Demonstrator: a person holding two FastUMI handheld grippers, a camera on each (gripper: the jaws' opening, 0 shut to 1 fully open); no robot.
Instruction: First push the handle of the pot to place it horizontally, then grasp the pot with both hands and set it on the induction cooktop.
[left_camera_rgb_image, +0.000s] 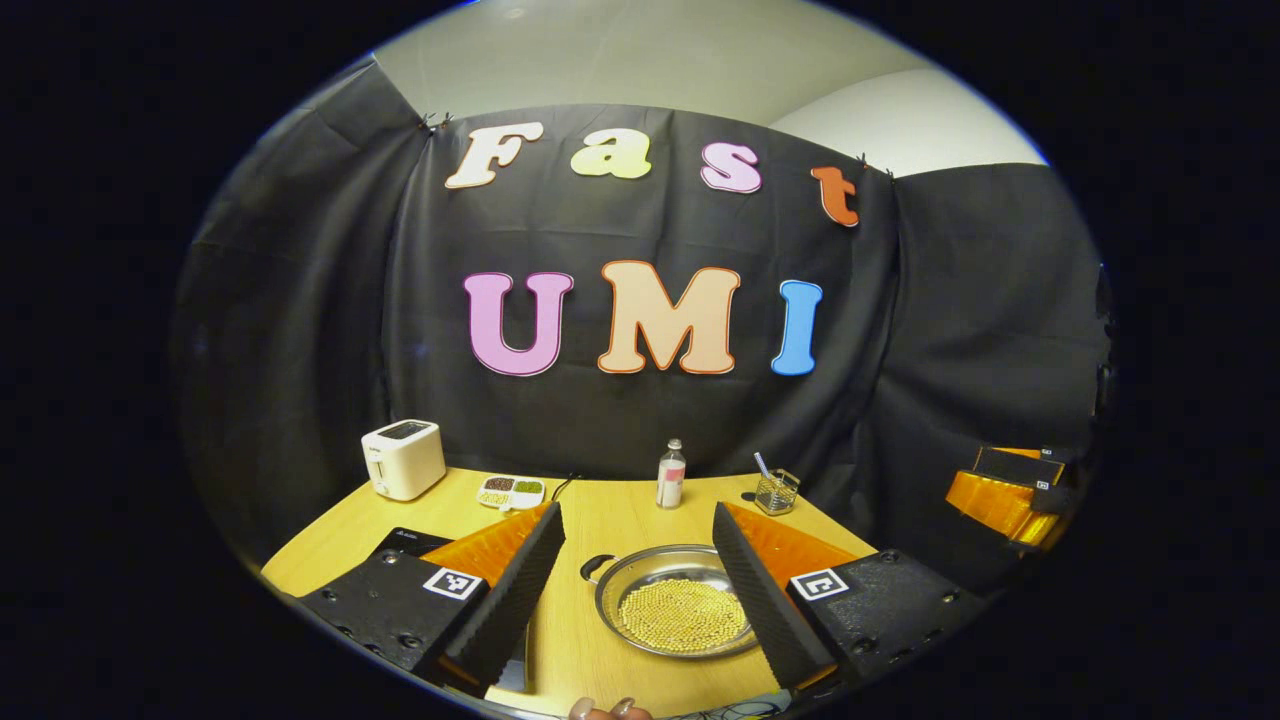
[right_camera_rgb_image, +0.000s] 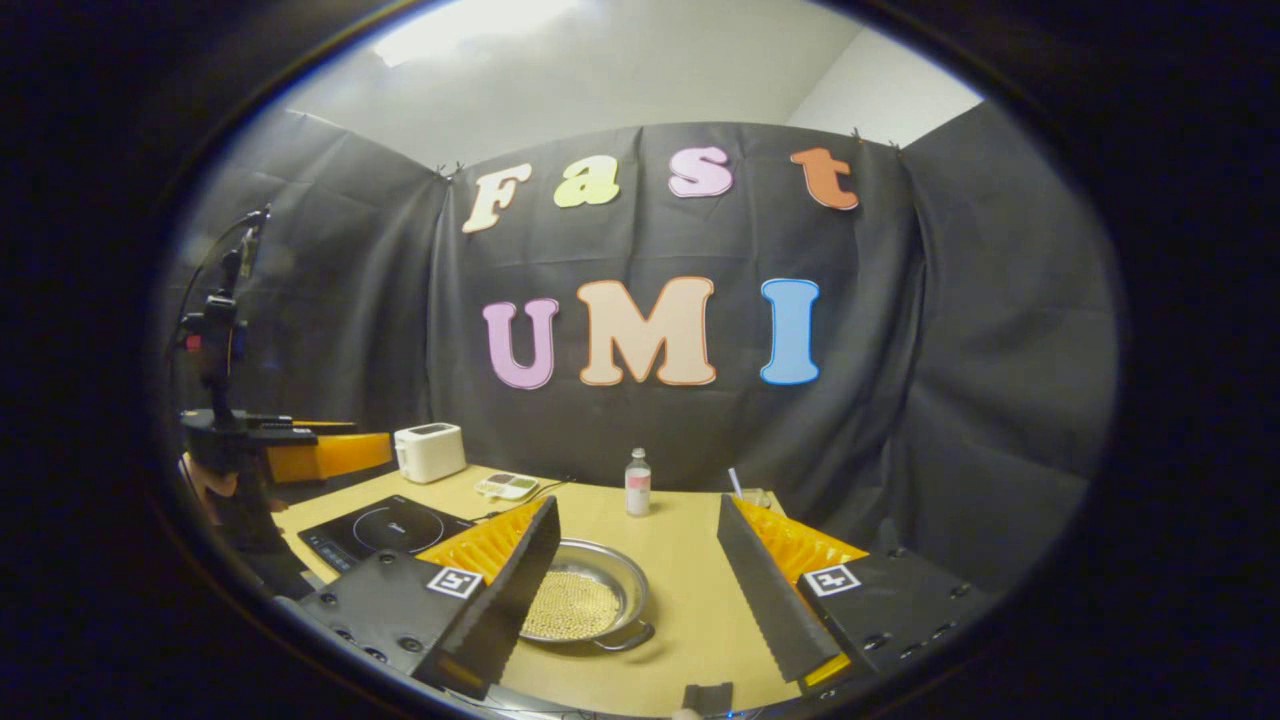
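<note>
Pot (left_camera_rgb_image: 678, 600) on table (left_camera_rgb_image: 620, 510) (claws (left_camera_rgb_image: 637, 590) apart).

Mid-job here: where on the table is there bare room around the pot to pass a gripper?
Bare wood lies right of the pot, toward the table edge, and between the pot and the bottle. It is crowded along the back: toaster, divided dish, glass cup. The induction cooktop takes the left side.

pot (left_camera_rgb_image: 672, 600): shiny bare metal, pretty reflective, full of small matt beads | table (left_camera_rgb_image: 620, 510): smooth wood-look top, satin-ish | induction cooktop (right_camera_rgb_image: 385, 528): glossy black glass-like face | toaster (left_camera_rgb_image: 403, 458): smooth plastic look, slight sheen | bottle (left_camera_rgb_image: 671, 474): clear plastic | booth wall: matt cloth, wrinkly
</note>
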